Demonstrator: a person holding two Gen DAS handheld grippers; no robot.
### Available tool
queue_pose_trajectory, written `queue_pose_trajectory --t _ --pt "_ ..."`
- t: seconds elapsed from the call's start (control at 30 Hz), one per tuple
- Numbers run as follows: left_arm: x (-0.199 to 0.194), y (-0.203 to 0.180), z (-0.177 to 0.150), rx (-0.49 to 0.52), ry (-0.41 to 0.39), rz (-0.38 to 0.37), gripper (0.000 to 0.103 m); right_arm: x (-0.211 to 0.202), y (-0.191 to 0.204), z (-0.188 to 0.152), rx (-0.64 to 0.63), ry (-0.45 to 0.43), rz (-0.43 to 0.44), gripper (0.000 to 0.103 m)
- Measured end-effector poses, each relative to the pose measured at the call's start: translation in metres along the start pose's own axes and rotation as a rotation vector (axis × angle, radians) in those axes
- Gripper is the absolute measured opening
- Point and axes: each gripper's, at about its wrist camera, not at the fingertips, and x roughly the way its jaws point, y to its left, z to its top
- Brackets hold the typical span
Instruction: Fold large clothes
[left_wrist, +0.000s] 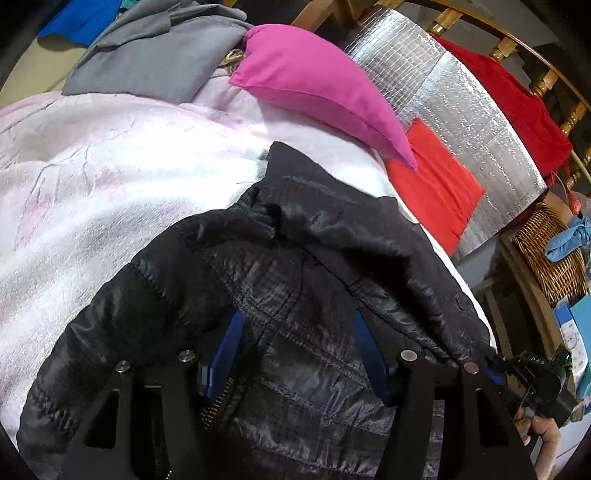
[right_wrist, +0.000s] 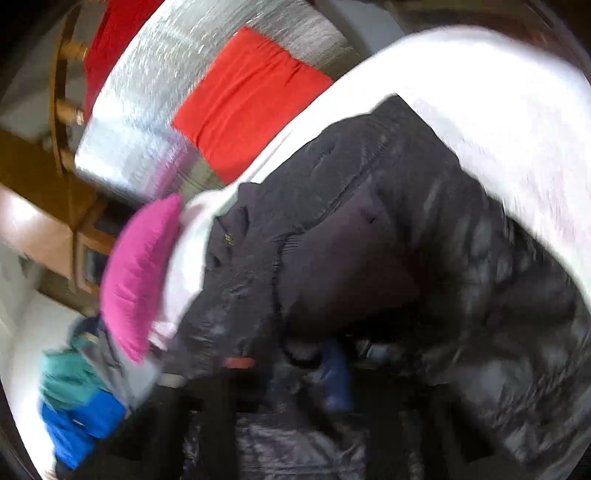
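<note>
The left gripper (left_wrist: 295, 354) has its jaws standing partly apart, and a thick bunch of the black puffer jacket (left_wrist: 295, 258) fills the space between the blue fingers (left_wrist: 229, 343); the padding bulges up over both, so the cloth looks gathered and gripped there, beside the zip teeth at the near left. The right gripper (right_wrist: 332, 373) is blurred in its own view; its jaws are drawn almost together, and a fold of the same jacket appears pinched around the one blue finger (right_wrist: 334, 376) that shows, though the smear keeps me from being sure how much cloth is caught. From the left jaws the jacket runs away and to the right, its hood (left_wrist: 332, 206) at the far end, so its long axis points far-right across the white blanket (left_wrist: 92, 206) on the bed. Both hands sit at the near end, the left deeper in the body, the right nearer the edge. Any fold should therefore carry the near hem toward the hood. Beyond lie a pink cushion (left_wrist: 314, 81), a red cloth (left_wrist: 432, 192) and silver foil sheeting (left_wrist: 461, 110).
</note>
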Motion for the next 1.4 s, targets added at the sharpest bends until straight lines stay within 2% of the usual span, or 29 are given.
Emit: queue_pose_trajectory --t 0.07,0.17,0.23,0.27,0.33,0.43,0.47,0.6,0.77,0.93,0.97,1.03,1.07,1.13,1.2,1.3,1.4 --pt "0.000 -0.001 0.000 0.000 -0.002 0.002 0.063 -0.012 0.022 0.005 -0.114 -0.038 -0.038 0.012" --pt "0.001 -0.002 0.000 0.000 -0.007 0.007 0.063 -0.056 0.078 0.011 -0.326 -0.210 -0.054 0.011" --pt "0.003 -0.002 0.000 -0.004 -0.005 0.010 0.063 -0.078 0.099 0.006 -0.449 -0.336 -0.096 0.011" --pt "0.004 -0.002 0.000 -0.006 -0.006 0.011 0.063 -0.076 0.099 0.004 -0.481 -0.354 -0.129 0.011" --pt "0.004 -0.003 0.000 0.001 -0.006 0.015 0.063 -0.055 0.080 0.006 -0.461 -0.303 -0.193 0.011" --pt "0.004 -0.002 0.000 0.005 -0.007 0.013 0.063 0.004 0.025 0.006 -0.332 -0.068 -0.236 0.014" --pt "0.004 -0.002 0.001 0.004 -0.006 0.014 0.063 0.011 0.012 0.003 -0.298 -0.049 -0.239 0.015" --pt "0.005 -0.002 0.001 0.008 -0.008 0.021 0.063 0.008 -0.007 -0.001 -0.217 -0.064 -0.176 0.015" --pt "0.004 -0.003 0.001 0.004 -0.011 0.020 0.063 0.008 -0.002 -0.002 -0.244 -0.058 -0.196 0.015" --pt "0.003 -0.003 0.001 0.008 -0.023 0.029 0.063 -0.022 0.027 -0.002 -0.348 -0.186 -0.242 0.013" --pt "0.004 -0.003 0.002 0.008 -0.022 0.029 0.063 -0.021 0.026 -0.002 -0.358 -0.181 -0.256 0.013" --pt "0.004 -0.003 0.003 0.012 -0.024 0.031 0.063 0.004 0.017 -0.002 -0.352 -0.060 -0.315 0.019" --pt "0.003 -0.003 0.003 0.014 -0.027 0.032 0.063 0.010 0.012 -0.002 -0.338 -0.034 -0.323 0.024" --pt "0.001 -0.003 0.003 0.020 -0.040 0.039 0.063 -0.001 0.003 -0.006 -0.299 -0.063 -0.304 0.038" --pt "0.001 -0.003 0.003 0.022 -0.040 0.042 0.063 -0.012 0.003 -0.009 -0.292 -0.063 -0.296 0.066" --pt "0.000 -0.004 0.003 0.022 -0.049 0.045 0.063 -0.036 0.019 -0.016 -0.354 -0.080 -0.301 0.070" --pt "-0.006 -0.005 0.004 0.025 -0.082 0.059 0.063 -0.058 0.041 -0.015 -0.392 -0.115 -0.221 0.071"
